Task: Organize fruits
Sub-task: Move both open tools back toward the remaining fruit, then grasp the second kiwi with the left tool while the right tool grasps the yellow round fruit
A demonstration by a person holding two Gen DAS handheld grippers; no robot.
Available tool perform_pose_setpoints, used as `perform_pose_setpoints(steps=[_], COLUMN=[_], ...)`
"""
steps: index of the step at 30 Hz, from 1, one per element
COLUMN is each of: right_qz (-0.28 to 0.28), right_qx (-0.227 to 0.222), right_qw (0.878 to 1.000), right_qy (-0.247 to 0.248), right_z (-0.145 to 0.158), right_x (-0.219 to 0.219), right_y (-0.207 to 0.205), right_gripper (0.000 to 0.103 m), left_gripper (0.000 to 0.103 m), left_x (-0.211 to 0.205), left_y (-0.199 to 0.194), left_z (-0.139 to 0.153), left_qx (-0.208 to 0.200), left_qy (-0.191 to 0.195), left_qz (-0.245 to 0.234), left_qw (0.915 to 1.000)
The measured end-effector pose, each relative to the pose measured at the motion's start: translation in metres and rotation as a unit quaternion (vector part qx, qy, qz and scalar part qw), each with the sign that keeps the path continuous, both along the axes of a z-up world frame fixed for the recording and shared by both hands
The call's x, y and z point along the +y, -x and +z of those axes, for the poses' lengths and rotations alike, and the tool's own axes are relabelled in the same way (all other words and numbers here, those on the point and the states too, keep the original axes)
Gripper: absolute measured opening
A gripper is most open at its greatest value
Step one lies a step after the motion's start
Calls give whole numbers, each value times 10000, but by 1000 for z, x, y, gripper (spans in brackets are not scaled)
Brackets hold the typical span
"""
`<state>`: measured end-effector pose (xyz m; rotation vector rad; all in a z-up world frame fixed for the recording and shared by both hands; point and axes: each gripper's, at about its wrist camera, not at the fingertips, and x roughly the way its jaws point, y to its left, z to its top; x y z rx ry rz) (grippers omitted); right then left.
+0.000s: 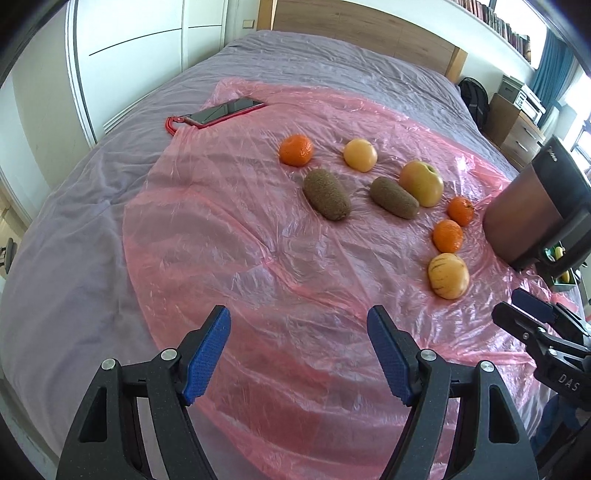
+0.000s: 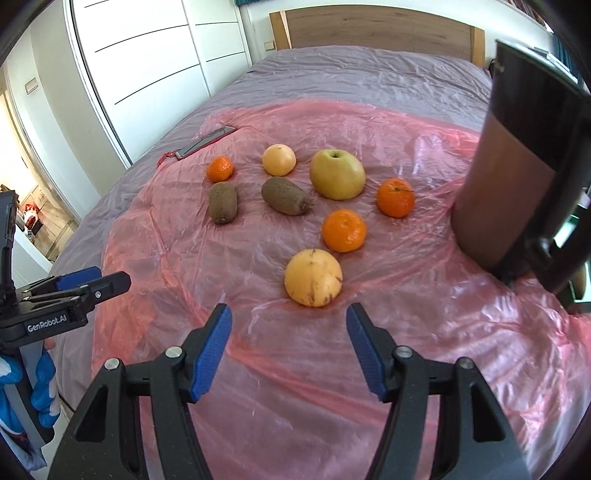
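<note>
Several fruits lie on a pink plastic sheet point(image 1: 229, 229) spread over a bed. Nearest is a yellow striped fruit point(image 2: 313, 277), just ahead of my right gripper point(image 2: 288, 314), which is open and empty. Beyond it lie two mandarins point(image 2: 344, 230) point(image 2: 395, 197), a green-yellow apple point(image 2: 337, 174), two kiwis point(image 2: 285, 195) point(image 2: 223, 202), a pale yellow fruit point(image 2: 279, 159) and a third mandarin point(image 2: 220, 169). My left gripper point(image 1: 298, 317) hovers open over bare sheet, with the kiwis point(image 1: 327, 199) well ahead and the striped fruit point(image 1: 448, 275) to its right.
A tall dark brown container point(image 2: 509, 177) stands at the sheet's right edge. A phone in a red case point(image 1: 225, 110) lies at the far left corner. Grey bedding point(image 1: 74, 221) surrounds the sheet, with a wooden headboard point(image 2: 369, 27) behind. A blue-gloved hand point(image 2: 40, 387) holds the left gripper.
</note>
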<state>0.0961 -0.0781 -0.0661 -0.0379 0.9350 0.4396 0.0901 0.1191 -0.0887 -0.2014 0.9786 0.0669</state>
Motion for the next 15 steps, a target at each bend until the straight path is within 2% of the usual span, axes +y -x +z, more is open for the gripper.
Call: perform_pose_setpoints(steps=[8, 15], right_qz=[26, 152], right_qx=[226, 224], right_qw=[9997, 9996], right_qy=[-16, 84], right_z=[-36, -51], right_x=[11, 15], right_y=[-41, -56], right_gripper=[103, 103], left_gripper=[71, 71], left_x=[-3, -4], left_y=[-48, -110], left_z=[-11, -24], left_qx=[117, 265], left_qy=[111, 209], left_qz=[73, 292], left_qw=[9998, 9990])
